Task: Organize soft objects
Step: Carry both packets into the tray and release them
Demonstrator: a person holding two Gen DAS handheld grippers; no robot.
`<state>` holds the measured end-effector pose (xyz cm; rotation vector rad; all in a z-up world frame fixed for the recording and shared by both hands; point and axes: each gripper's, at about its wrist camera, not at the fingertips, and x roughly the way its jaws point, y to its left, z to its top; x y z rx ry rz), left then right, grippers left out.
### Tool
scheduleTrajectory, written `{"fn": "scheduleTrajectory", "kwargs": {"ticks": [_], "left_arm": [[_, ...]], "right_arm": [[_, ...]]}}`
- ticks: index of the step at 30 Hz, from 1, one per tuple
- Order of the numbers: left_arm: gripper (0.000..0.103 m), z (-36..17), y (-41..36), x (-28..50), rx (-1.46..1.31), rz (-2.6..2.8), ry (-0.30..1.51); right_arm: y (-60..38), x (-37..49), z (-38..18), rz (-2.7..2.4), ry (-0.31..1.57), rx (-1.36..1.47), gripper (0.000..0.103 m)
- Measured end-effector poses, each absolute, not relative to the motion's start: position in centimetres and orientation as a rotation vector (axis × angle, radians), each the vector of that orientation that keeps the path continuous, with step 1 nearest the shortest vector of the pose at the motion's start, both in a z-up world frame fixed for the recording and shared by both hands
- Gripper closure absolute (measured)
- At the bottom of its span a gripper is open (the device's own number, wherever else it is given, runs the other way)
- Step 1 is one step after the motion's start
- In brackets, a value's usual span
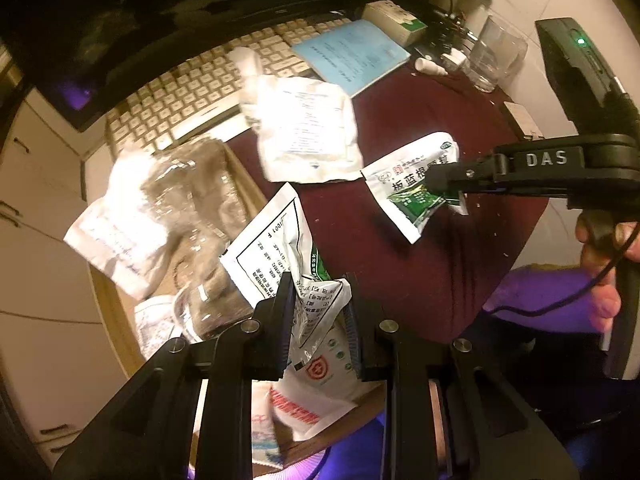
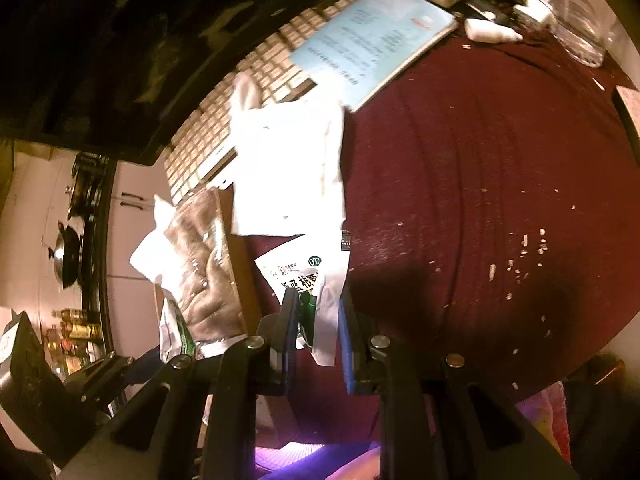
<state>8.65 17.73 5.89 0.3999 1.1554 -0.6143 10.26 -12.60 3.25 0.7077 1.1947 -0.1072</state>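
Green-and-white foil is what both of your tools are holding: your right gripper [image 1: 444, 184] has its fingers pinched on the lower corner of a small sachet [image 1: 412, 184] that sits over the dark red cloth [image 1: 420, 272] on the counter, and your left gripper [image 1: 318, 320] has its fingers narrowed around the crumpled end of a second packet [image 1: 276, 248] at the cloth's near left edge. From the right fingers the sachet's long axis runs up and to the left, toward the white pouch [image 1: 308, 132] and the clear bag of brown material [image 1: 196, 200] heaped by the keyboard [image 1: 180, 96]. That heap lies left of both tools, so your left hand is the nearer one; the right-hand sachet probably has to cross the open cloth leftward to join it.
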Motion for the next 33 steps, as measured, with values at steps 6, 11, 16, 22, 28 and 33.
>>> {"fn": "scheduleTrajectory", "kwargs": {"ticks": [6, 11, 16, 22, 28, 33], "left_arm": [[0.08, 6.2, 20.3, 9.2, 0.366, -0.557, 1.169], [0.08, 6.5, 22.6, 9.7, 0.344, -0.501, 1.18], [0.08, 6.5, 24.5, 9.9, 0.338, -0.457, 1.182], [0.08, 6.1, 26.2, 10.0, 0.329, -0.429, 1.193], [0.08, 5.3, 27.1, 10.1, 0.325, -0.402, 1.206], [0.08, 4.4, 28.0, 10.8, 0.3, -0.376, 1.234]], "right_arm": [[-10.2, 10.9, 4.3, -0.04, 1.196, 0.678, 0.086], [-8.0, 11.4, 4.4, 0.012, 1.215, 0.645, 0.086], [-5.9, 11.8, 3.7, 0.046, 1.248, 0.618, 0.086], [-3.4, 11.7, 3.3, 0.073, 1.278, 0.592, 0.086], [-1.7, 11.3, 3.2, 0.096, 1.301, 0.568, 0.086], [-0.2, 10.8, 2.9, 0.121, 1.328, 0.543, 0.086]]}}
